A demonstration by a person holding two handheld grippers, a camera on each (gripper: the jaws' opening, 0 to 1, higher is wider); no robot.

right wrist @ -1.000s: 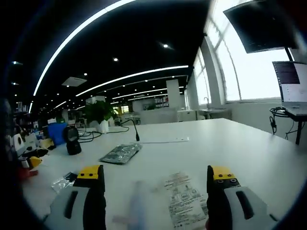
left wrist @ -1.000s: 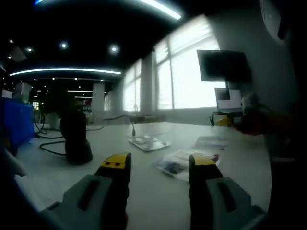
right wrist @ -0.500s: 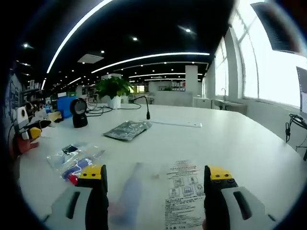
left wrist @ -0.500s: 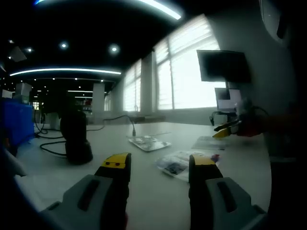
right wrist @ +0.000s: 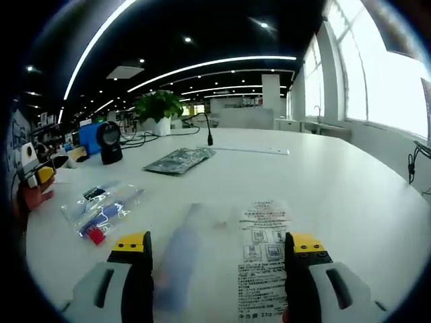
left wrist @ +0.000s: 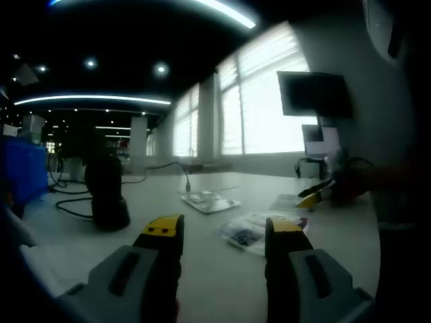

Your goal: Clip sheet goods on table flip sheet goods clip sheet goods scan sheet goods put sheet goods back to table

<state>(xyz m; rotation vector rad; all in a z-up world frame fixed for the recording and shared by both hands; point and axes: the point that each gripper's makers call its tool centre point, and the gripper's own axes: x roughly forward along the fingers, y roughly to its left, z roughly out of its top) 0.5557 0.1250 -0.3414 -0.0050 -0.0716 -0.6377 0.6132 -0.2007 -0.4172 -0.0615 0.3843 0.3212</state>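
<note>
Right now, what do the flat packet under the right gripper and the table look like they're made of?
The packet looks like clear, glossy plastic film with black printed text and small diagrams; the table shows through its unprinted parts. The table looks like smooth white laminate, satin rather than mirror-like, judging by the soft window glare; its core can't be told.

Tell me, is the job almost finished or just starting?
Just starting, it looks like. Nothing seems done yet: the clear flat packet with black printed text lies on the white table, between the open jaws of the right claw, not clipped. The left claw is open and empty. Clipping, flipping, scanning at the black stand scanner and putting back all remain.
</note>
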